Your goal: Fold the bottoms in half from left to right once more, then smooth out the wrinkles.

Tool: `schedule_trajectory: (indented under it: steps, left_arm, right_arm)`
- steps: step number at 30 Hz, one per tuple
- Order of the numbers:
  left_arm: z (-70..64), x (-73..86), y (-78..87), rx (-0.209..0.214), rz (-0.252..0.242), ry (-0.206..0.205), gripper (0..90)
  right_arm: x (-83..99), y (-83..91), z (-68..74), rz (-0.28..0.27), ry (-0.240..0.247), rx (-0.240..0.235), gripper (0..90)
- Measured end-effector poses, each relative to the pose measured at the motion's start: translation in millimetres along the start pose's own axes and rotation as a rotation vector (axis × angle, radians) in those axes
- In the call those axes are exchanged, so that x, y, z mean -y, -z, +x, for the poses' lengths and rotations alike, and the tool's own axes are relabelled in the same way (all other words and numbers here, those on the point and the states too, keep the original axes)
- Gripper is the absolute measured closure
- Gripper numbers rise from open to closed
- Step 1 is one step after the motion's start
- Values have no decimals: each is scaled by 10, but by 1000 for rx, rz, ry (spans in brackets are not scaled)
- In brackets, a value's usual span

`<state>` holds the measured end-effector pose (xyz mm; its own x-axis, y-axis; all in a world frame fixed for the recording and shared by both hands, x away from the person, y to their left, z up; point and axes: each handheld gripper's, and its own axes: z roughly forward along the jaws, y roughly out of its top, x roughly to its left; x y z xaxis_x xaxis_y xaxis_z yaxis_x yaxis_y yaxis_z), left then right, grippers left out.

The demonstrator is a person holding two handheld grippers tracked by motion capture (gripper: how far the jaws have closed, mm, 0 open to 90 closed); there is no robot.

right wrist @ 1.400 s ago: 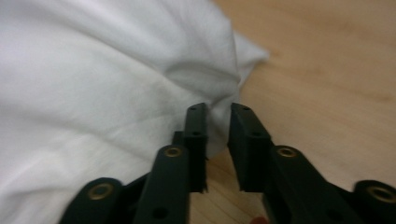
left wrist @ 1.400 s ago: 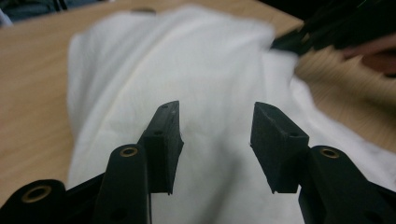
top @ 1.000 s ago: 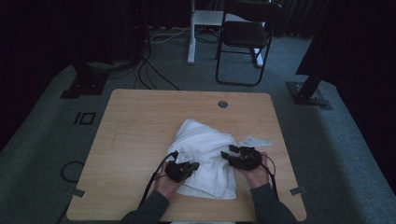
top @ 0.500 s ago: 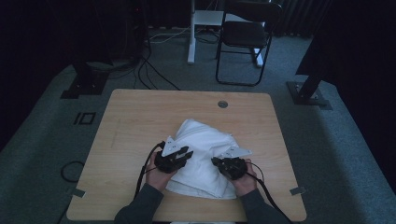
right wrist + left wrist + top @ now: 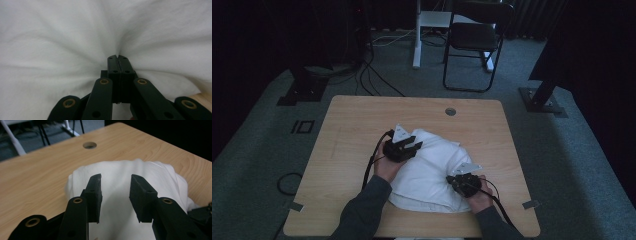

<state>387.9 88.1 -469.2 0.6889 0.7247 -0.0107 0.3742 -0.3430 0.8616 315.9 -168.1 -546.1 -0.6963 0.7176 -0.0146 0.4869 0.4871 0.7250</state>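
White cloth (image 5: 432, 165): pinched by right gripper (image 5: 117, 58), jaws closed on fold. Left gripper (image 5: 115, 188): jaws wide above cloth; should be lowered, closed on edge before lifting.

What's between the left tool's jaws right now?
Nothing gripped: in the left gripper view the left tool stands open, with white cloth showing through the gap.
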Motion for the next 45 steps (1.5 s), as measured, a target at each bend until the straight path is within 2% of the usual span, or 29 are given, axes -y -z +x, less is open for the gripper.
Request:
schedule_trajectory:
  steps: [2,5,9,12,16,20,22,23,24,26,28,29,30,31,33,34,35,36,37,38,40,41,43,44,45]
  left_arm:
    - [32,19,-137,34,41,11,623]
    - [39,92,-257,38,75,9,625]
    - [91,174,-363,-5,98,-10,626]
    - [217,184,-409,-30,102,10,623]
    - [377,153,-418,-73,113,1,617]
    - [554,130,-420,-103,114,27,600]
    - [587,127,-419,-107,114,35,588]
    - [637,124,-409,-106,105,56,588]
    - [647,123,-397,-98,101,62,573]
    - [649,120,-363,-89,89,57,566]
    - [666,106,-304,-74,62,74,553]
    - [666,106,-304,-74,62,74,547]
    - [666,106,-304,-74,62,74,547]
    - [717,74,-194,-68,21,100,546]
    - [747,53,-156,-73,14,106,547]
    - [762,46,-151,-71,20,106,553]
    - [762,46,-151,-71,20,106,559]
    - [769,42,-163,-75,30,106,559]
    - [769,42,-163,-75,30,106,567]
    - [768,55,-186,-69,43,107,569]
    - [751,72,-220,-61,59,101,575]
    - [741,77,-234,-59,65,100,581]
    - [732,83,-257,-56,69,104,588]
    - [730,87,-271,-55,71,105,595]
    - [729,93,-285,-56,79,102,597]
  right_arm:
    - [0,-21,-30,8,-1,6,895]
    - [-1,-75,-108,22,-16,19,896]
    - [-40,-144,-187,20,-36,14,897]
    - [-116,-217,-209,21,-36,27,897]
    - [-257,-358,-230,17,-44,35,898]
    - [-402,-488,-231,11,-39,30,897]
    - [-430,-509,-235,7,-39,27,897]
    - [-452,-525,-245,2,-42,24,896]
    - [-484,-511,-274,-12,-63,16,896]
    - [-492,-435,-296,-33,-66,12,894]
    - [-486,-313,-319,-61,-68,10,886]
    - [-486,-313,-319,-61,-68,10,886]
    - [-477,-243,-336,-73,-77,15,886]
    - [-452,-108,-355,-87,-87,35,843]
    - [-419,-2,-324,-102,-66,29,820]
    - [-401,39,-291,-114,-55,11,769]
    - [-401,39,-291,-114,-55,11,769]
    - [-382,71,-249,-134,-45,-28,682]
    - [-357,99,-152,-152,-44,-86,574]
    - [-346,99,-92,-154,-38,-113,526]
    - [-321,80,49,-152,-12,-138,394]
    - [-311,69,92,-143,-2,-147,367]
    - [-277,41,190,-123,49,-132,334]
    - [-264,15,226,-105,77,-119,345]
    - [-251,-15,252,-80,100,-102,404]
